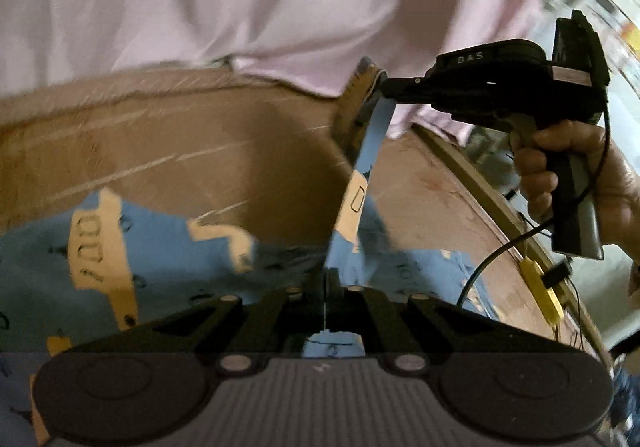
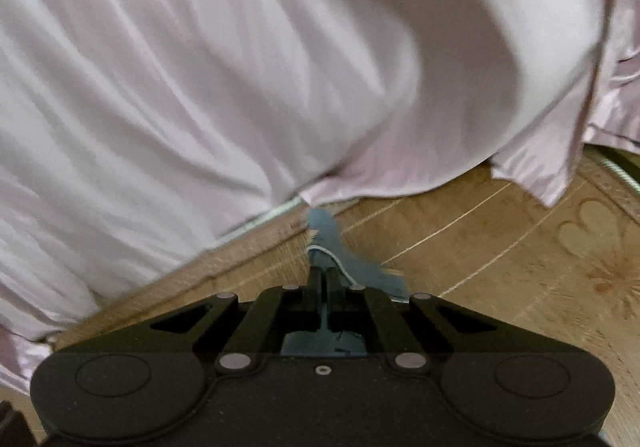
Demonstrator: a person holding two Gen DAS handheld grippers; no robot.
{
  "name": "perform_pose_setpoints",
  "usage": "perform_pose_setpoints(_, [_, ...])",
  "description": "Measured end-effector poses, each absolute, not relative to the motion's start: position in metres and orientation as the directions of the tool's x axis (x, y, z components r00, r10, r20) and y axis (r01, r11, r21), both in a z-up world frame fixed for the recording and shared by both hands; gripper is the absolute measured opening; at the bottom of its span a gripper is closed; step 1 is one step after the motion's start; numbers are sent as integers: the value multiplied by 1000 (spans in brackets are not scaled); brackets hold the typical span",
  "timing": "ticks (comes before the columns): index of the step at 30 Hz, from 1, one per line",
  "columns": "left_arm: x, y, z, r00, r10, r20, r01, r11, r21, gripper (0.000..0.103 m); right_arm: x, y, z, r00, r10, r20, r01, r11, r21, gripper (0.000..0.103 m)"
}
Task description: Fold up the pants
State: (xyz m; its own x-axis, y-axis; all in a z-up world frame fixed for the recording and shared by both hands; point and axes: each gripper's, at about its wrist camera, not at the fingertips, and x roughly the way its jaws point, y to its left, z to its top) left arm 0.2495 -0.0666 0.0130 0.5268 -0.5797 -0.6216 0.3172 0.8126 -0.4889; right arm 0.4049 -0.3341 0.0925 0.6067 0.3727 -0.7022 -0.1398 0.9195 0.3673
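1. Both grippers are up off the table [image 1: 168, 135], each pinching blue cloth
2. Left gripper [image 1: 326, 279] fingers pressed on the pants [image 1: 160, 247]; right gripper [image 1: 374, 87] clamps a raised edge
3. Pants hang stretched between them, partly draped on the wood
4. My read: mid-fold, nothing laid flat yet, the folding and smoothing remain

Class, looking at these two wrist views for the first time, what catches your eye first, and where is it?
The blue pants with cream car prints lie across the brown table, one strip pulled taut between the left gripper and right gripper. Both are shut on the fabric. A person's pale pink shirt fills the top of both views, behind the table's far edge.
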Motion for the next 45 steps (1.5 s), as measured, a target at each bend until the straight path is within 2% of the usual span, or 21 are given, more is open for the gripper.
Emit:
perform_pose_setpoints(4, [227, -91, 34, 520, -606, -601, 443, 794, -417, 0, 350, -378, 117, 688, 374, -622, -135, 908, 397, 1])
perform_pose_setpoints(7, [209, -111, 40, 482, -630, -610, 533, 763, -366, 0, 302, -412, 119, 737, 335, -588, -55, 896, 441, 1])
perform_pose_setpoints(14, [177, -148, 16, 374, -610, -698, 656, 707, -266, 0, 209, -474, 54, 761, 183, -623, 225, 826, 517, 1])
perform_pose_setpoints(20, [162, -161, 1, 348, -567, -747, 700, 687, -196, 0, 169, -491, 15, 778, 142, -612, 297, 775, 558, 3])
perform_pose_setpoints(22, [162, -167, 0, 344, -553, -759, 713, 679, -172, 0, 163, -497, 7, 767, 147, -625, 315, 762, 565, 18])
perform_pose_setpoints(24, [163, -170, -3, 338, -539, -772, 718, 678, -159, 0, 162, -501, 2, 760, 171, -627, 318, 743, 588, 25])
perform_pose_setpoints(27, [163, -173, -5, 334, -525, -783, 715, 682, -152, 0, 163, -507, 0, 762, 192, -618, 320, 718, 618, 47])
perform_pose_setpoints(28, [164, -174, -5, 331, -519, -788, 715, 683, -149, 0, 162, -510, -1, 768, 196, -610, 324, 703, 633, 51])
perform_pose_setpoints(31, [169, -174, -2, 306, -509, -804, 727, 671, -148, 0, 160, -515, -2, 777, 208, -594, 330, 669, 666, 52])
perform_pose_setpoints(33, [177, -175, 3, 245, -518, -820, 736, 650, -191, 1, 159, -515, -4, 770, 207, -604, 340, 667, 663, 54])
perform_pose_setpoints(34, [184, -176, 6, 189, -528, -828, 737, 634, -236, 3, 157, -516, -4, 766, 205, -610, 351, 662, 662, 57])
perform_pose_setpoints(35, [191, -177, 10, 153, -534, -831, 732, 627, -268, 14, 156, -517, -5, 761, 205, -615, 359, 657, 663, 59])
perform_pose_setpoints(36, [197, -179, 14, 131, -539, -832, 730, 620, -287, 31, 156, -518, -6, 755, 205, -623, 367, 655, 660, 63])
perform_pose_setpoints(38, [209, -186, 25, 129, -546, -828, 733, 615, -291, 47, 155, -518, -5, 742, 202, -639, 375, 666, 645, 65])
perform_pose_setpoints(45, [270, -263, 50, 190, -541, -819, 781, 588, -208, 49, 154, -519, -8, 686, 244, -686, 371, 693, 618, 62])
